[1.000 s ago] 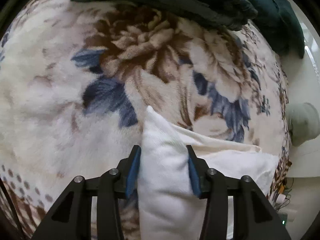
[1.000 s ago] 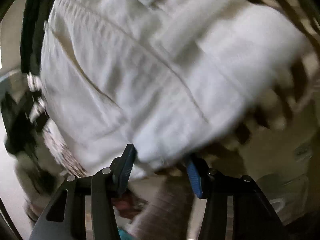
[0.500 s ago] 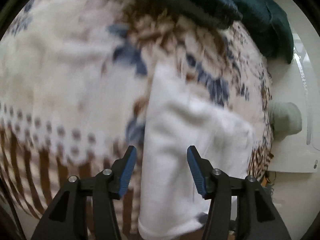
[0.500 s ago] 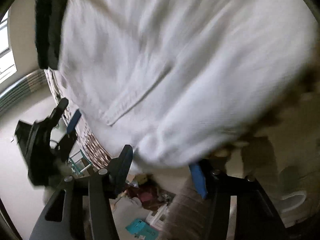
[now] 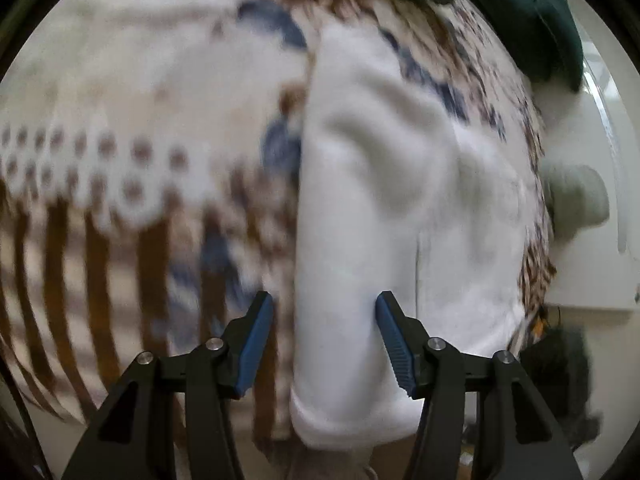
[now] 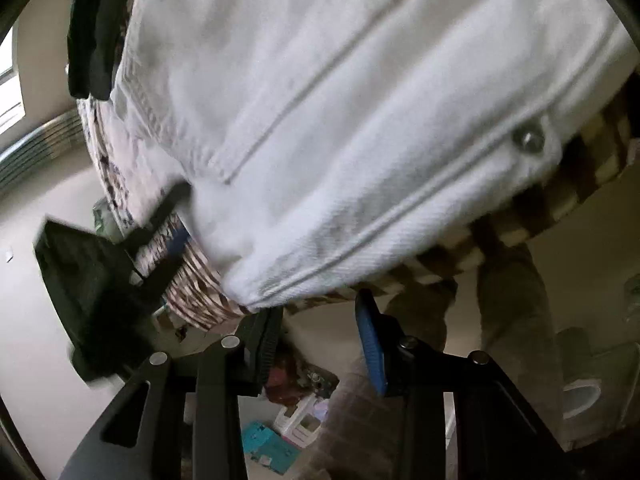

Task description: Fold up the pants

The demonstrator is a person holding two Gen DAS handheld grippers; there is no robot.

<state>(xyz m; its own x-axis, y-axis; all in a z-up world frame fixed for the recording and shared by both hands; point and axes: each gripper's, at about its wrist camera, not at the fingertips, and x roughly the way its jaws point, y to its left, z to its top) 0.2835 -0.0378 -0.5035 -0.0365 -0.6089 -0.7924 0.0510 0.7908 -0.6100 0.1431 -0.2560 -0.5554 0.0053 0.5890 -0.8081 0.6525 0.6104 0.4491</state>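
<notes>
Fingers: my left gripper (image 5: 324, 312) spread, grasping nothing, white pants (image 5: 384, 208) between; my right gripper (image 6: 320, 312) spread, below pants on floral blanket (image 5: 120, 128).

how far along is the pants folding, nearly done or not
Looks close to finished. Done: the white pants lie as a compact folded bundle on the floral blanket. In hand: nothing; the left gripper and right gripper are both open. Left: perhaps tidying; blur hides details.

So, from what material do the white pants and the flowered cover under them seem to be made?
White pants: probably cotton denim or twill; fine diagonal weave, stitched seams and a metal rivet show. Flowered cover: looks like soft matte fleece, but motion blur leaves this uncertain.
</notes>
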